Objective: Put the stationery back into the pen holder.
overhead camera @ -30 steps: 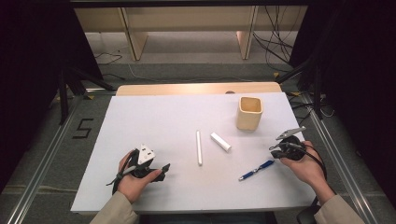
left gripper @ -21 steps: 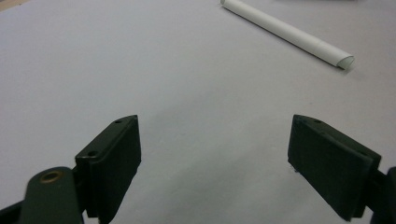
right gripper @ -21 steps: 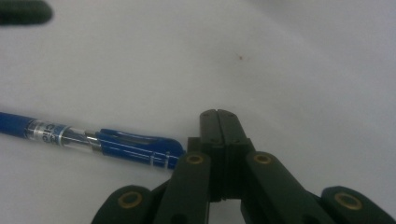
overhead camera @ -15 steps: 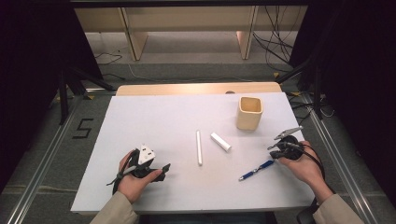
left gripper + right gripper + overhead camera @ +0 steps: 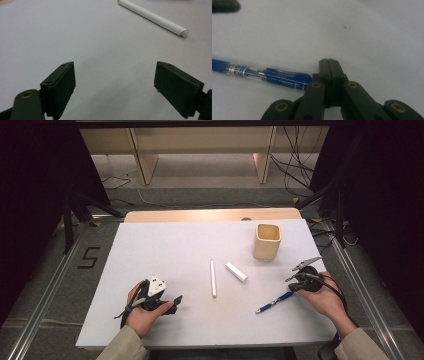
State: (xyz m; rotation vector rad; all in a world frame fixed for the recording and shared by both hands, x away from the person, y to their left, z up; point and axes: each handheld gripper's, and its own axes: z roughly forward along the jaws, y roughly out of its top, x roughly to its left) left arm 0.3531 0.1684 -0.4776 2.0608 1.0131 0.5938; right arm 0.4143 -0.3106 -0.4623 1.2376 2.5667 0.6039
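A: Both hands are parked at the near edge of the white table (image 5: 165,245). The right gripper (image 5: 300,279) sits low on the mat with its jaws pressed flat together and nothing between them.

B: And the blue pen (image 5: 274,302) lies right there, its capped end just beside the right gripper, the barrel running off toward the near middle of the table.

A: From the right gripper view the pen (image 5: 262,74) meets the side of the closed jaws: beside them, not gripped. I'd call this the approach to a pick-up, before any grasp.

B: The left gripper (image 5: 167,305)?

A: Jaws spread wide, holding nothing, with bare mat between them. A thin white stick (image 5: 152,17) lies well ahead of it.

B: There's also a shorter white tube (image 5: 236,271) in the middle, and a cream cup (image 5: 267,241) standing upright towards the far right.

A: My read is that the pen is bound for that cup. The next move calls for opening the right jaws, straddling the barrel and closing squarely so it doesn't roll away.
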